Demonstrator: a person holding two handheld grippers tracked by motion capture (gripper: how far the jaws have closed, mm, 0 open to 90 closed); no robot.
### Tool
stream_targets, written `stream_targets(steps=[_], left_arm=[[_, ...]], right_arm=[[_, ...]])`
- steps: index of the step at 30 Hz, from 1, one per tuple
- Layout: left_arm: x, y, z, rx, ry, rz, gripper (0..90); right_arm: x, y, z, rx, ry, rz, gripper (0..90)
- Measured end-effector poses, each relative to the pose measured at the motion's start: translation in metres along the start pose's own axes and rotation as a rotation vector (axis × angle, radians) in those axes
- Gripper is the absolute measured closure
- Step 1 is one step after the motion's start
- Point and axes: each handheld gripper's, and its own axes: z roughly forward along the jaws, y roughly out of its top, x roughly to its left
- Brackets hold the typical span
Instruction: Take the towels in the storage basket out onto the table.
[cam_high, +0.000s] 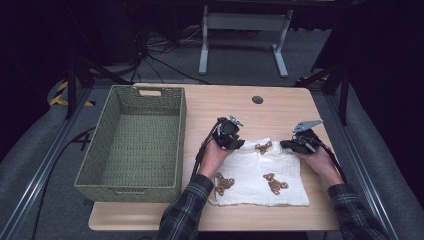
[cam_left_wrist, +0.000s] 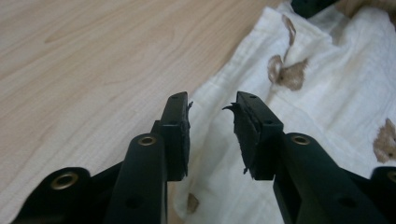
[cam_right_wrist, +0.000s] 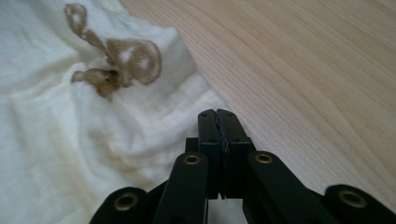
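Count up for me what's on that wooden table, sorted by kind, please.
Green woven rectangular basket: 1
White cloth with brown bear prints: 1
Black hand-held grippers: 2, the left gripper and the right gripper
Total: 4
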Motion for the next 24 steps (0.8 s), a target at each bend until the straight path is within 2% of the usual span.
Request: stream_targets(steps=[1, 2, 4, 8, 9, 11, 13, 15, 17, 20, 22, 23, 24], left_arm=[[0.001, 0.001, 0.001, -0.001, -0.008, -0.005, 68.6], [0.001, 0.002, 0.003, -0.004, -0.022, 0.01, 68.4], [0.0, 0.002, 0.006, 0.011, -0.032, 0.013, 68.2], [-0.005, 0.0, 0.015, 0.042, -0.083, 0.027, 69.0], [-0.006, 0.0, 0.018, 0.056, -0.088, 0.031, 71.9], [-0.007, 0.0, 0.019, 0.06, -0.089, 0.017, 87.2], [-0.01, -0.001, 0.016, 0.05, -0.099, 0.024, 88.5], [-0.019, -0.002, 0.011, 0.045, -0.102, 0.051, 88.5], [-0.027, -0.005, 0.009, 0.06, -0.103, 0.086, 88.5], [-0.042, -0.013, 0.011, 0.071, -0.128, 0.119, 88.5], [-0.051, -0.019, 0.015, 0.095, -0.152, 0.135, 88.5], [-0.056, -0.022, 0.017, 0.129, -0.164, 0.149, 88.4], [-0.061, -0.025, 0.019, 0.122, -0.178, 0.15, 88.0]], right_arm=[[0.002, 0.001, -0.003, -0.006, 0.004, -0.003, 87.8], [0.004, 0.001, -0.005, -0.012, 0.007, -0.007, 86.8], [0.008, 0.0, -0.009, -0.019, 0.013, -0.013, 86.3], [0.014, -0.001, -0.012, -0.029, 0.027, -0.027, 85.2], [0.015, -0.002, -0.013, -0.028, 0.033, -0.023, 85.2], [0.016, -0.002, -0.014, -0.032, 0.037, -0.025, 85.1], [0.018, -0.003, -0.016, -0.034, 0.04, -0.025, 85.1], [0.02, -0.004, -0.019, -0.04, 0.047, -0.025, 85.0], [0.021, -0.005, -0.022, -0.044, 0.056, -0.024, 85.1], [0.023, -0.008, -0.026, -0.045, 0.057, -0.025, 85.1], [0.023, -0.012, -0.028, -0.044, 0.057, -0.021, 85.2], [0.023, -0.013, -0.029, -0.043, 0.054, -0.021, 85.2], [0.022, -0.015, -0.03, -0.042, 0.05, -0.019, 85.2]])
